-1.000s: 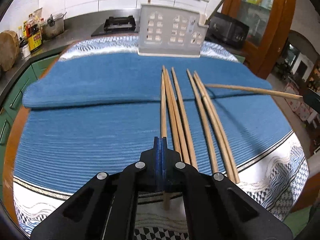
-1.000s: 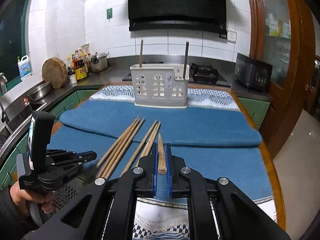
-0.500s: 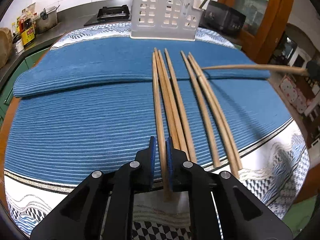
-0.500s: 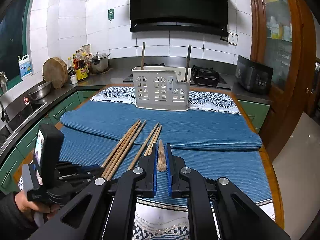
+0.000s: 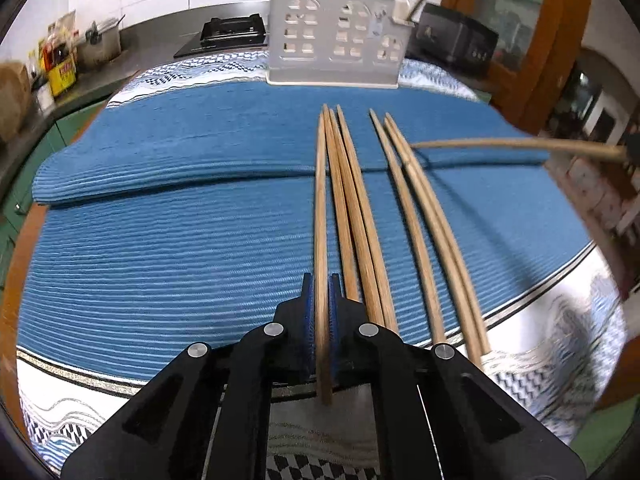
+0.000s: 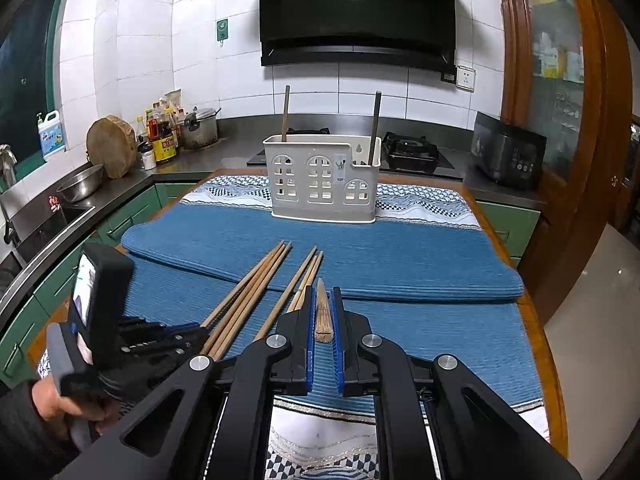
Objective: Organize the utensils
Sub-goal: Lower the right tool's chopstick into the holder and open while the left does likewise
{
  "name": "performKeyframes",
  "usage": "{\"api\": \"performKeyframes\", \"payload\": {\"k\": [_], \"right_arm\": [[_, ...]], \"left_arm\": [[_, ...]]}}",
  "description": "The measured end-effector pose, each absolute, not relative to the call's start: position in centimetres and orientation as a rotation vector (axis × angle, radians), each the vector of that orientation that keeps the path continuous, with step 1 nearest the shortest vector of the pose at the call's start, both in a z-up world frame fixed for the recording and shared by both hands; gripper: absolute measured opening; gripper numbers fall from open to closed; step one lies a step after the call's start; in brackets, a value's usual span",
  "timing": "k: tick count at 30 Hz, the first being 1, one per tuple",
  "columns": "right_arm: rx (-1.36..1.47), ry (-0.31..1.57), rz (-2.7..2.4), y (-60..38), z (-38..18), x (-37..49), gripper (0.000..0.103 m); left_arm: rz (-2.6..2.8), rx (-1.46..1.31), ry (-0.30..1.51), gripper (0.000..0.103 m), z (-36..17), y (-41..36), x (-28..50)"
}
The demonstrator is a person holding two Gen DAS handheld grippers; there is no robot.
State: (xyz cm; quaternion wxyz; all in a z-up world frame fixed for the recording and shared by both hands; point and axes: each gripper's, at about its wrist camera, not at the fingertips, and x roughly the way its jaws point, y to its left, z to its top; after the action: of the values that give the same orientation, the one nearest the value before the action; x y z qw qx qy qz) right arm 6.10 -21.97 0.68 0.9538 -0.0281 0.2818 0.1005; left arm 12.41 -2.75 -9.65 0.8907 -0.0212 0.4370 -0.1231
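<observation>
left gripper clamps 1 chopstick | right gripper clamps 1 chopstick | 5 chopsticks loose, centre-right | holder upper centre: 2

We see chopsticks laid on a mat, a holder standing behind them

On the tabletop the mat carries loose chopsticks lying lengthwise toward the utensil holder at the far end; two sticks stand in it. Our left tongs grip the leftmost chopstick; our right tongs, to the right of the row, hold another chopstick above the mat
</observation>
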Motion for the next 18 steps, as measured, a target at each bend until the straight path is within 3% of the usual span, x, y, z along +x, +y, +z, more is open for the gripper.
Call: {"api": "performKeyframes", "payload": {"k": [18], "right_arm": [[-0.060, 0.519, 0.258, -21.8, 5.3, 8.7, 0.007]], "left_arm": [[-0.295, -0.146, 0.699, 0.005, -2.2, -0.5, 13.8]]}}
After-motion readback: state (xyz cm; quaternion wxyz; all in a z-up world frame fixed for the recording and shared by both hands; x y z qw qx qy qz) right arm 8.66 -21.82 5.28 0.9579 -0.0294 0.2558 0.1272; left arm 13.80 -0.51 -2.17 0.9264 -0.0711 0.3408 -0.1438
